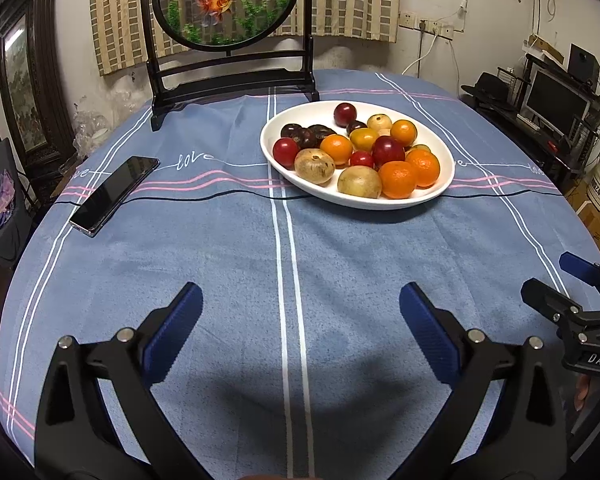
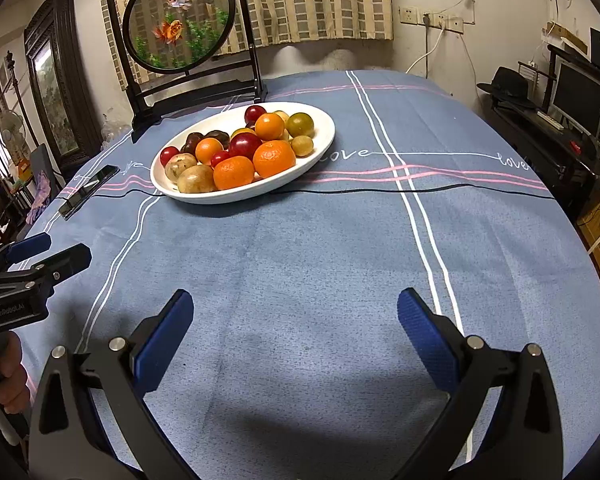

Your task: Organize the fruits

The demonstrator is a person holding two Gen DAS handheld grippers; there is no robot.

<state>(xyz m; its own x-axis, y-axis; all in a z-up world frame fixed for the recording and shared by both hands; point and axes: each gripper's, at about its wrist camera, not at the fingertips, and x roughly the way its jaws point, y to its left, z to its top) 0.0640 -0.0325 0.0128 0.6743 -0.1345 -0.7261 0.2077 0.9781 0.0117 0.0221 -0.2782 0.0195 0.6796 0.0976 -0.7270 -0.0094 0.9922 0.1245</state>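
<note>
A white oval plate (image 1: 300,114) (image 2: 236,199) sits on the blue tablecloth toward the far side, piled with several fruits: oranges (image 1: 398,179) (image 2: 274,159), red plums (image 1: 388,151) (image 2: 245,145), brownish round fruits (image 1: 314,166) (image 2: 196,179) and dark ones. My left gripper (image 1: 300,292) hovers open over bare cloth well short of the plate, nothing between its blue pads. My right gripper (image 2: 296,294) is likewise open and empty, to the right of the left one. Each shows at the edge of the other's view: right gripper (image 1: 550,274), left gripper (image 2: 64,246).
A black phone (image 1: 114,194) (image 2: 86,192) lies left of the plate. A thin black cable (image 1: 204,199) runs across the cloth under the plate's near edge. A dark-framed round goldfish screen (image 1: 228,0) (image 2: 180,20) stands behind the plate. Shelves with a monitor (image 1: 556,100) are off the table's right.
</note>
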